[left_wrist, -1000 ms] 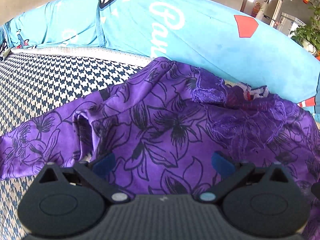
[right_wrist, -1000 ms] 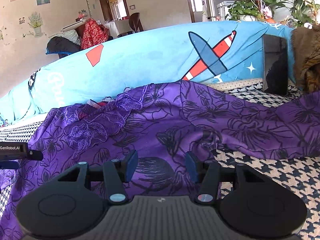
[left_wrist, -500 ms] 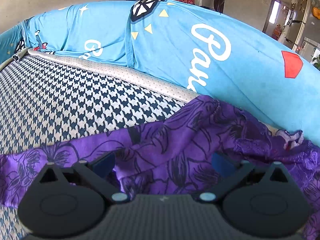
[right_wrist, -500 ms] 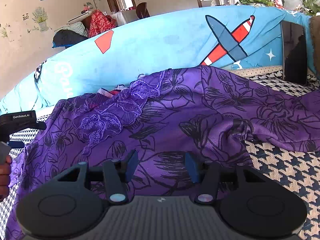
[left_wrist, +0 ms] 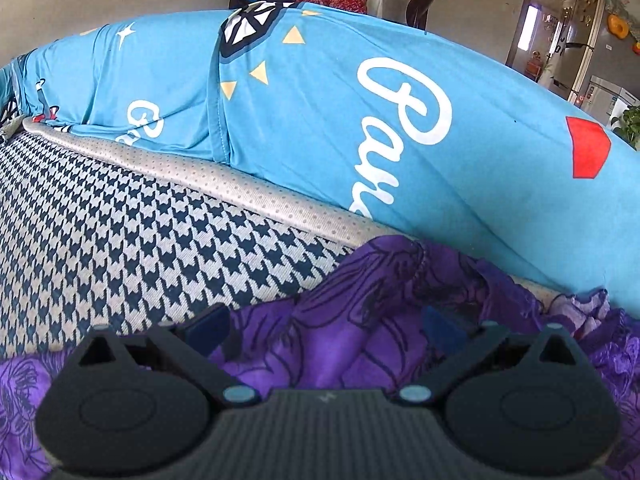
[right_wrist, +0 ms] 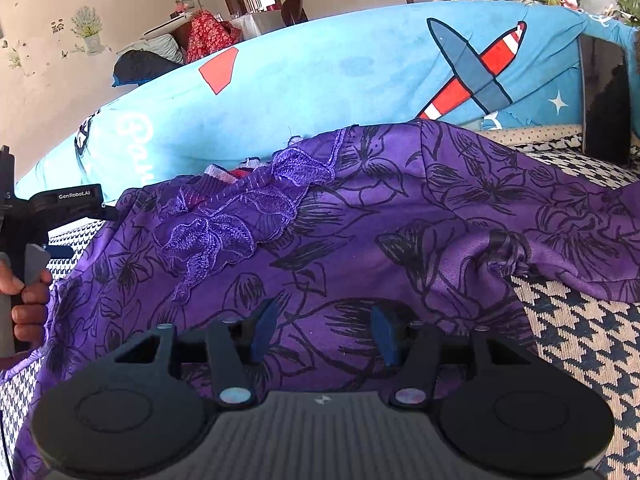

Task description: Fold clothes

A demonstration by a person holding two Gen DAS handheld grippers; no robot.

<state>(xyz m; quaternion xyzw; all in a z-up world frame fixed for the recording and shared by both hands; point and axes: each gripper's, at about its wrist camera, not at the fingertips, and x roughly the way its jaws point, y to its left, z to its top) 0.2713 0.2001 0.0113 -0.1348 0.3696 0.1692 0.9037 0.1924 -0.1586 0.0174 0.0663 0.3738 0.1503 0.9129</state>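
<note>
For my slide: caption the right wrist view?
Open right gripper poised over a purple floral garment on a houndstooth sofa.

Both wrist views face the purple garment (right_wrist: 400, 216) closely.

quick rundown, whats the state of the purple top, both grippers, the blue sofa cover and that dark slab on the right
purple floral garment: unfolded, spread rumpled over the checked cushion
lace collar: bunched, facing up
left gripper: open, over the garment's edge, nothing clamped
right gripper: open, above the cloth, nothing clamped
blue cover: draped over the sofa back
dark slab: upright, leaning on the backrest
</note>
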